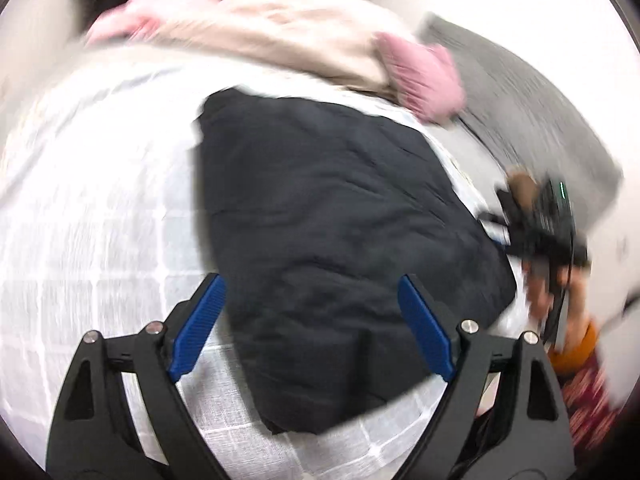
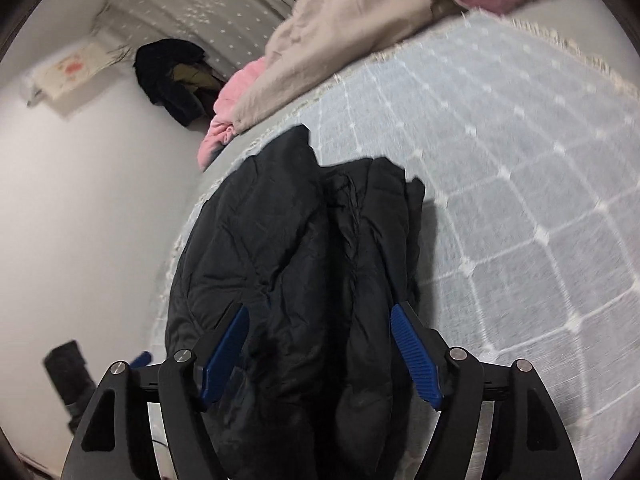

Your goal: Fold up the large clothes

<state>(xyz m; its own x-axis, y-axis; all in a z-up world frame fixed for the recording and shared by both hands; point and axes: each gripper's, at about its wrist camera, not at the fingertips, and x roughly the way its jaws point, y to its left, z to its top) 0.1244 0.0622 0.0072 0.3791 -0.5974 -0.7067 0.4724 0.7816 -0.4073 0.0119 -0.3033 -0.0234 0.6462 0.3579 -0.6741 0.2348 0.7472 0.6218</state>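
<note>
1. Lying on the pale grey bedspread with a white grid pattern (image 2: 520,152), the black quilted puffer jacket (image 1: 340,216) is bunched into thick, partly folded layers.
2. Left hand-held gripper (image 1: 312,328) hovers over the jacket's 6 o'clock edge, jaws spread wide, nothing between them.
3. Right hand-held gripper (image 2: 320,352) straddles a raised fold with its jaws apart and its pads not pressing the fabric; in the left view it sits at the jacket's 3 o'clock side.
4. Padding likely makes the jacket light, soft, springy and slippery; pinching a seam or hem edge, not the puffy middle, should hold best.
5. Beige-and-pink bedding (image 2: 340,28) lies at 12 o'clock.
</note>
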